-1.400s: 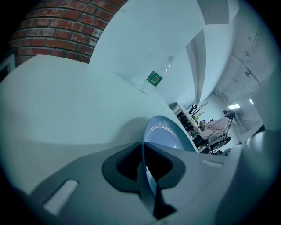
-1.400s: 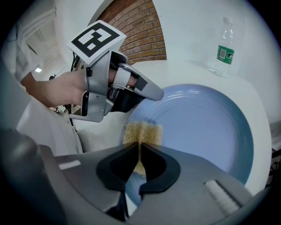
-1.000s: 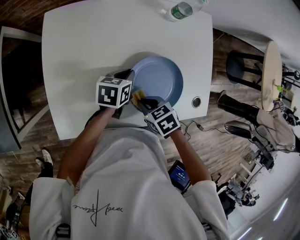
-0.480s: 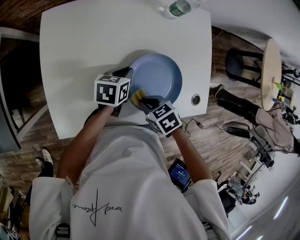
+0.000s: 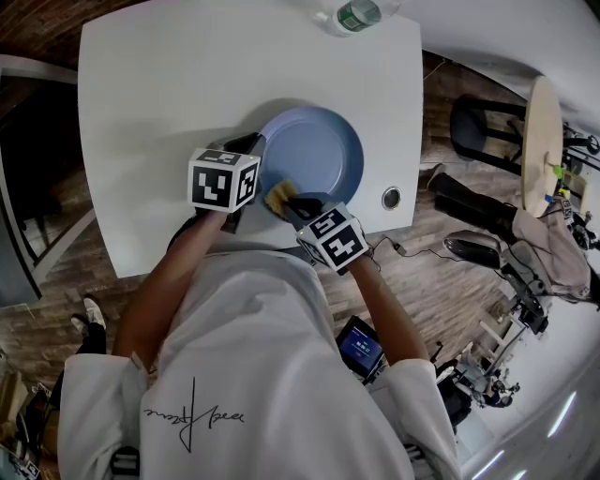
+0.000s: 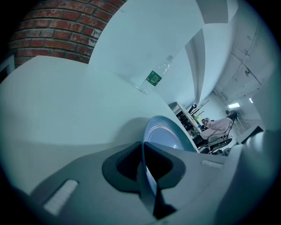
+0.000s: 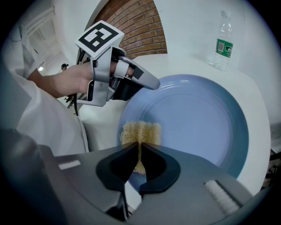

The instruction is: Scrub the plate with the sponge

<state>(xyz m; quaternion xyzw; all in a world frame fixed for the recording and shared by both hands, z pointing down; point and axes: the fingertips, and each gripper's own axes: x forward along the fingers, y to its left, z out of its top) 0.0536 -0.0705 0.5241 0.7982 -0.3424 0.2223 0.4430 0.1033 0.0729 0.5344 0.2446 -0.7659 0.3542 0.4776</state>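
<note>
Little has changed in the last second: the right gripper [image 5: 296,205], pinching the yellow sponge [image 5: 277,200], has crept only slightly across the near-left part of the blue plate [image 5: 323,155], so the scrubbing seems to be working one small patch. The left gripper [image 5: 251,146] stays clamped on the plate's left rim, steadying it. The white table [image 5: 159,84] also carries a water bottle [image 5: 361,17]; a wooden floor [image 5: 56,291] and a brick wall [image 6: 52,30] lie beyond.

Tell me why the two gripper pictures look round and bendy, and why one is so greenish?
Left gripper view: a wide lens curves the white table and darkens the corners; everything has a teal tint. Right gripper view: same round bending, truer colours, the sponge on the blue plate looks clear. Head view: edges bend too, light is even.
</note>
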